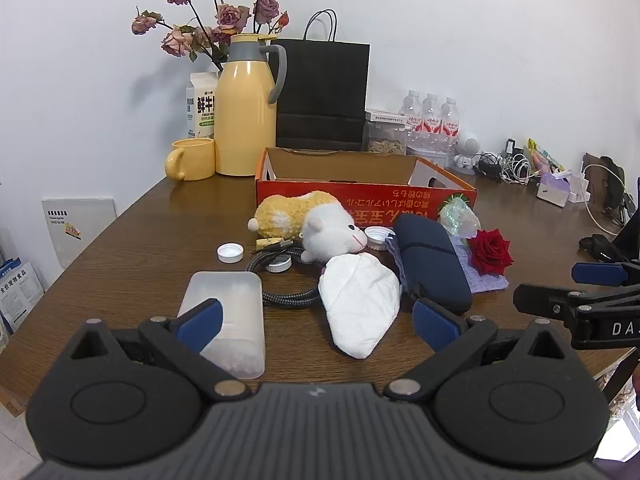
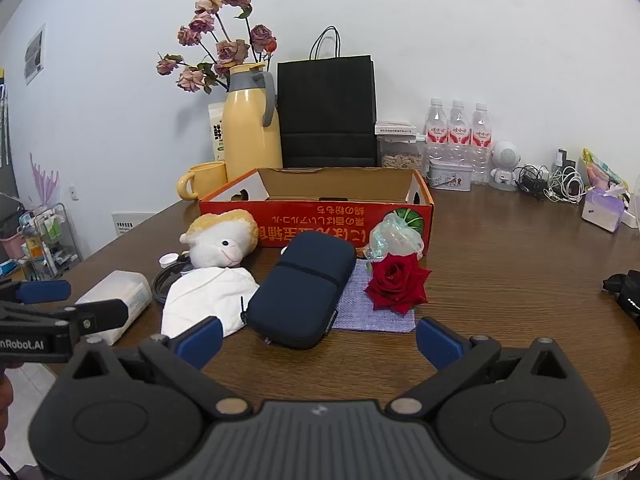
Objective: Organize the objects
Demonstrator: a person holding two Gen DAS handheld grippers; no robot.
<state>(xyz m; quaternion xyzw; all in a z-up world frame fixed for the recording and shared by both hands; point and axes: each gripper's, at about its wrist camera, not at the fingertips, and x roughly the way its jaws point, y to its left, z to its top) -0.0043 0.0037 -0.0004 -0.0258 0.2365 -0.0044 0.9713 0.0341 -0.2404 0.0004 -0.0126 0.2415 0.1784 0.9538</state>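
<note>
Three bottle caps (image 1: 231, 252) only in left wrist view.

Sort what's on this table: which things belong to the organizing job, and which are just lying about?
Likely the job:
orange box, empty as far as visible
plush sheep
navy case
red rose
white pouch
clear plastic box
cable

Just lying about:
yellow jug
black bag
water bottles
</note>
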